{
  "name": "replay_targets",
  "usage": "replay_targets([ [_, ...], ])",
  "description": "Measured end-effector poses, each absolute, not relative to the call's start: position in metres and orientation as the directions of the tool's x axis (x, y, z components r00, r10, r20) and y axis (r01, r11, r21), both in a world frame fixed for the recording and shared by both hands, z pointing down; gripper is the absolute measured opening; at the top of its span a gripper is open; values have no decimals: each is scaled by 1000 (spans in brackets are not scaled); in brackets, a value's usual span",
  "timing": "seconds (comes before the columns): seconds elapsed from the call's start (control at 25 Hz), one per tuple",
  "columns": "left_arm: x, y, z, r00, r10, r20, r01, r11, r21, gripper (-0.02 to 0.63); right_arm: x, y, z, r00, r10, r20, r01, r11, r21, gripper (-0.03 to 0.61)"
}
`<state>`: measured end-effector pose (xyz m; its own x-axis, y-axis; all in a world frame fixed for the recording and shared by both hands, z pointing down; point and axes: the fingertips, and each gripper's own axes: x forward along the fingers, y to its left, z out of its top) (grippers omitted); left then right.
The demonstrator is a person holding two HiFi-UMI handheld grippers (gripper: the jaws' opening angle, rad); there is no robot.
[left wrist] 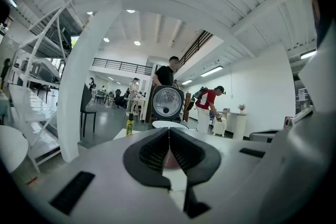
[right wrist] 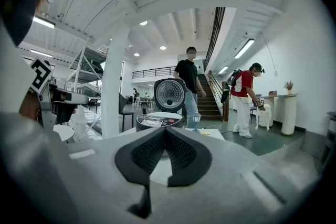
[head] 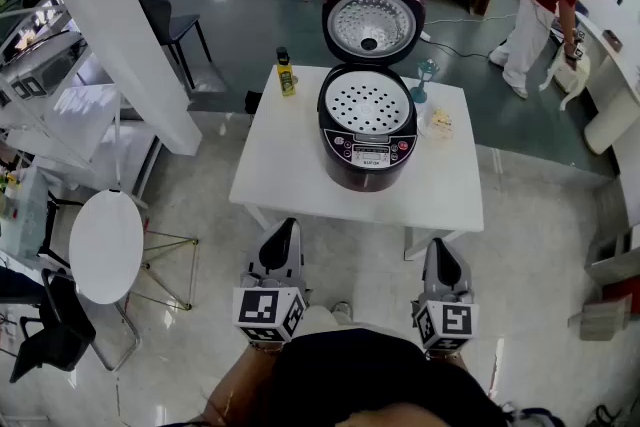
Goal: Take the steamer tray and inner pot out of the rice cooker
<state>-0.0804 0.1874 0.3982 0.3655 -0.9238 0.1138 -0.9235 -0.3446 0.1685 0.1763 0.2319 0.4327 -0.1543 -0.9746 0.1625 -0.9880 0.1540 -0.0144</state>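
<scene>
A dark purple rice cooker (head: 366,147) stands on the white table (head: 290,165) with its lid (head: 372,23) swung up. Inside its mouth lies the round white steamer tray (head: 365,103) with many holes; the inner pot beneath is hidden. My left gripper (head: 283,237) and right gripper (head: 441,257) hang shut and empty off the table's near edge, well short of the cooker. In the left gripper view the cooker's lid (left wrist: 167,103) shows just above the closed left gripper (left wrist: 169,131). In the right gripper view the cooker (right wrist: 159,120) sits beyond the closed right gripper (right wrist: 165,131).
On the table stand a yellow bottle (head: 286,73) at the far left, a small teal glass (head: 425,75) and a pale packet (head: 440,123) to the cooker's right. A round white side table (head: 105,245) is at the left. A person (head: 545,5) in red stands at the far right.
</scene>
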Motion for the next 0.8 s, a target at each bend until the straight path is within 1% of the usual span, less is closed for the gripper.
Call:
replay_targets([
  [0.2, -81, 193, 412, 371, -917, 148, -922, -345, 176, 9, 177, 237, 437, -156, -974, 164, -988, 155, -19, 6],
  [0.4, -81, 195, 411, 382, -912, 152, -918, -356, 175, 9, 175, 240, 431, -141, -976, 166, -990, 138, -27, 6],
  [0.72, -83, 203, 407, 377, -916, 135, -920, -354, 168, 9, 174, 247, 425, -175, -980, 90, -983, 169, -75, 6],
  [0.8, -83, 203, 408, 371, -919, 138, -923, -348, 163, 10, 174, 245, 426, -190, -978, 89, -981, 184, -68, 44],
])
